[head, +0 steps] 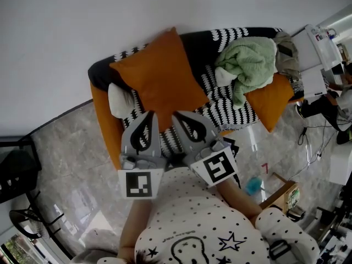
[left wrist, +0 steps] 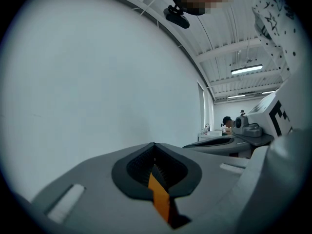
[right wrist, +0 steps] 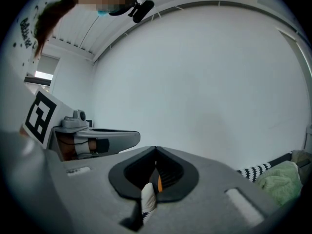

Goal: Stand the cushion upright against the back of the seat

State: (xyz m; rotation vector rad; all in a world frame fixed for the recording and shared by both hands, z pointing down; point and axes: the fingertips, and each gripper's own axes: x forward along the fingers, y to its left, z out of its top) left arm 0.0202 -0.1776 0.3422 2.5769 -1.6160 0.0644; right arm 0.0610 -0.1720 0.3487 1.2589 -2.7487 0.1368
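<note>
- Two claws, both clamped shut on the cushion (head: 162,76). The left claw (left wrist: 155,162) pinches a thin orange strip of it between closed jaws. The right claw (right wrist: 156,167) bites an orange sliver plus a bit of white fabric (right wrist: 147,199).
- In the head view they sit side by side at the cushion's lower edge, tips angled toward each other.
- The cushion rises just beyond the claws, tilted on a corner like a diamond, its top corner poking past the sofa (head: 201,40) back.
- Looks-wise it's plain orange, smooth and squarish, and sits over a black-and-white zigzag throw (head: 220,106).
</note>
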